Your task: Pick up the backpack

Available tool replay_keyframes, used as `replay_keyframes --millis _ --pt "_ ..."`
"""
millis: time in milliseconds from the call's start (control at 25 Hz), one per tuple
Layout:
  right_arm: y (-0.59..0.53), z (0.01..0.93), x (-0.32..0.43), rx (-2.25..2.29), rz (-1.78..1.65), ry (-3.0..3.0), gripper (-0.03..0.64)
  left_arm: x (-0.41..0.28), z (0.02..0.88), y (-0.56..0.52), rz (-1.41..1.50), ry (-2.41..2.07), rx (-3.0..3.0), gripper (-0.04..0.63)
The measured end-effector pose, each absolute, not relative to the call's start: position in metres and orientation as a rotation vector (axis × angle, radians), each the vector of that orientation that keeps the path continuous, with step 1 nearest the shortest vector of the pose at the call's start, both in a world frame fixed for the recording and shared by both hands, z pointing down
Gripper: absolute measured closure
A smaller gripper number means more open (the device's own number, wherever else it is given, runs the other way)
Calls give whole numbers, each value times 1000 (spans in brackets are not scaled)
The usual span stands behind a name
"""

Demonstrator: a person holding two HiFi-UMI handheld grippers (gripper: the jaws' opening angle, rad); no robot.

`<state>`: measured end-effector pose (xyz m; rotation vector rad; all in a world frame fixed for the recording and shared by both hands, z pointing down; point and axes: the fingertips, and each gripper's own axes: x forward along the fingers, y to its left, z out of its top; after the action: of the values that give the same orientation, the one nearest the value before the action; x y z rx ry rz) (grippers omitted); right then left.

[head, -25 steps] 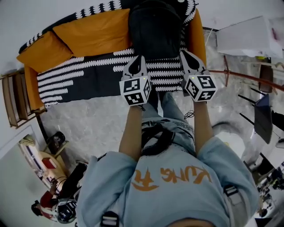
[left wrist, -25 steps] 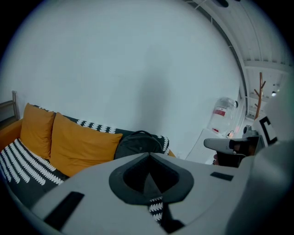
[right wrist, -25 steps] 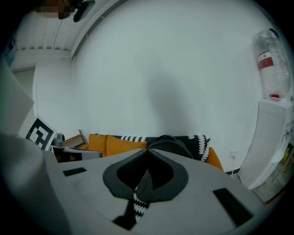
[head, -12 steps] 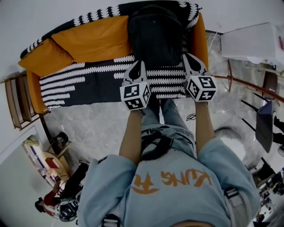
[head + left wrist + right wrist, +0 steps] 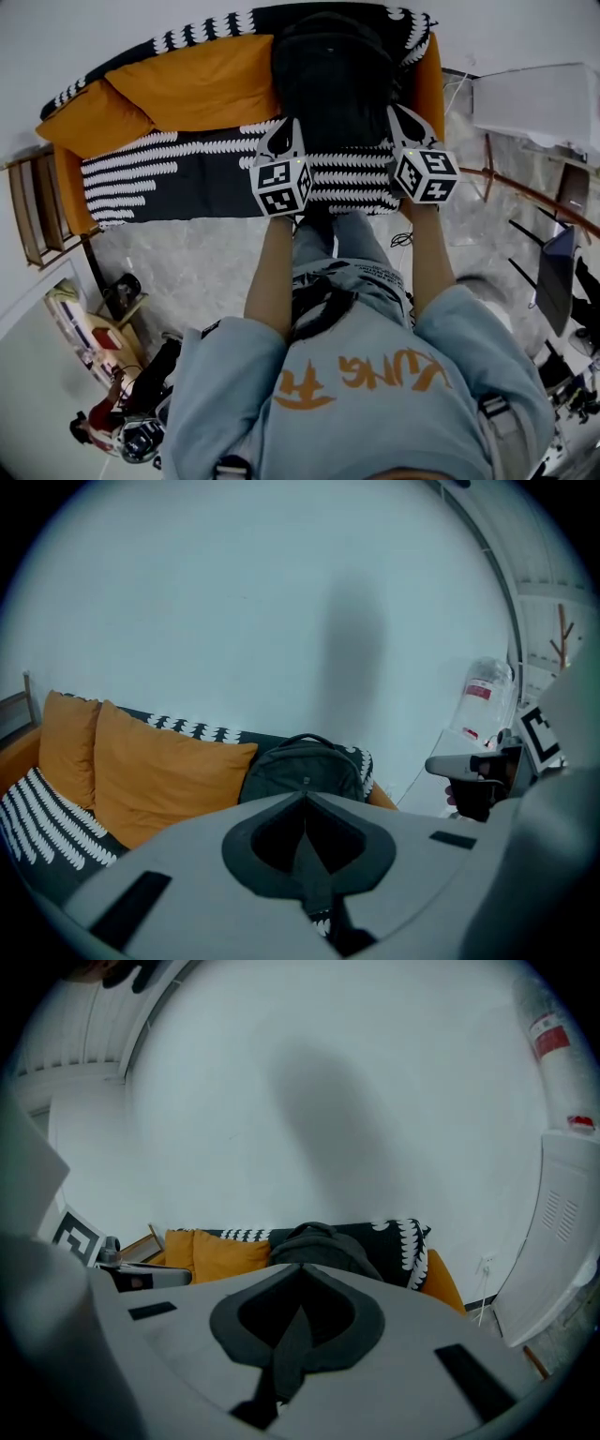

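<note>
Starting at the left of the sofa (image 5: 66, 178), the two orange cushions (image 5: 192, 80) and the black-and-white blanket (image 5: 169, 173) lie just as they did a second ago; nothing there has been disturbed.

The left gripper (image 5: 288, 127) has come forward and a little lower over the seat. Its tip now sits by the lower left corner of the backpack (image 5: 328, 66) in the head view. Its claw is clenched, with nothing in it. In its own view the bag is ahead of the tip, not touching.

The backpack hasn't moved. It stands upright at the right end of the sofa, leaning on the backrest just beside the cushions, with its carry handle (image 5: 306, 739) arched on top.

The right gripper (image 5: 401, 114) has advanced by about the same amount, to the bag's lower right. Its claw is clenched and empty too, and its view shows the bag some way ahead.

I read this as the approach, with both hands closing in on either side. The pick-up itself hasn't begun, since neither claw can take the handle or a strap until it opens. I'd expect to open one next and aim for that top handle.
</note>
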<state>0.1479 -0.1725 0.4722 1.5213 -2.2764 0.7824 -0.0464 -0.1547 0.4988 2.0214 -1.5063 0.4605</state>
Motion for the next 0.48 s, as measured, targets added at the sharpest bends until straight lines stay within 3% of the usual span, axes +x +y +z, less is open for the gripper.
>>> replay_keyframes --millis 480 --pt "-242 499 159 1599 832 -2245 617 -43 534 -200 511 -1467 2002 575"
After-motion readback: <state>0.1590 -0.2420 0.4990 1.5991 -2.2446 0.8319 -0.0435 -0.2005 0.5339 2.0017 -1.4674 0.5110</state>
